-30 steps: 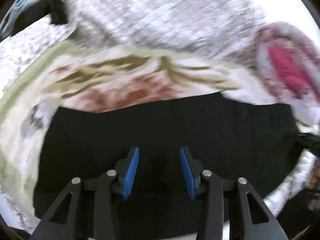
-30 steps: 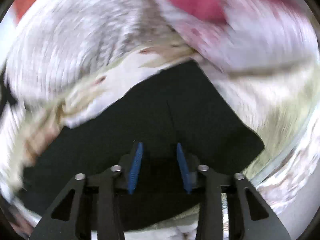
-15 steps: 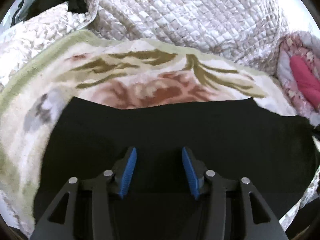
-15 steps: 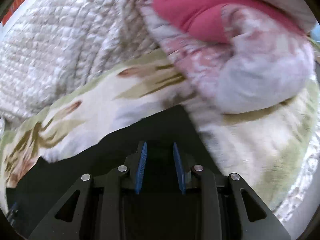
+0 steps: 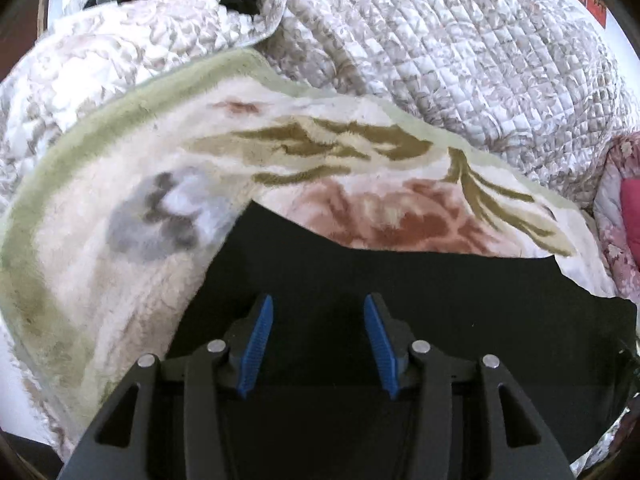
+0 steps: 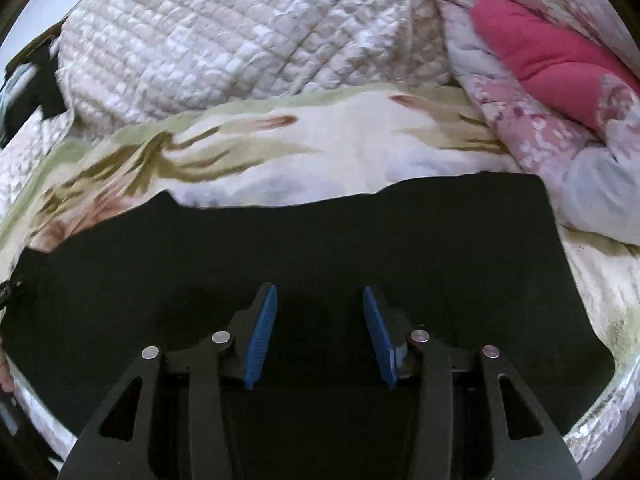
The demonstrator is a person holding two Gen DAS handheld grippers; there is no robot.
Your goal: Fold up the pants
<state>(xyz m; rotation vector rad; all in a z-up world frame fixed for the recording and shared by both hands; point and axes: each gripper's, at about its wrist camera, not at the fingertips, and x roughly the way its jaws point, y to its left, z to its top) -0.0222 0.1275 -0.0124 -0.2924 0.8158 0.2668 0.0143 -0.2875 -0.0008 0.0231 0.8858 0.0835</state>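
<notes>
Jaws parted on both tools, nothing between the blue pads: left gripper (image 5: 318,320) and right gripper (image 6: 318,312) each hover over black cloth, holding none of it. Pants (image 5: 400,300) lie flat on a floral blanket (image 5: 120,280) spread over the bed, filling the lower half of both wrist views, directly under and ahead of the jaws. In the left view the cloth's far edge runs across the middle of the frame, with a corner at centre left, about (image 5: 250,204); in the right view the far edge is near level, with a corner at upper right, about (image 6: 536,178). Judgement: long axis runs left to right across both frames, so each gripper sits nearest its own end. Quilt (image 6: 240,40) and pink pillow (image 6: 540,52) lie beyond, well apart from the pants. Cannot tell which end is the waistband.
</notes>
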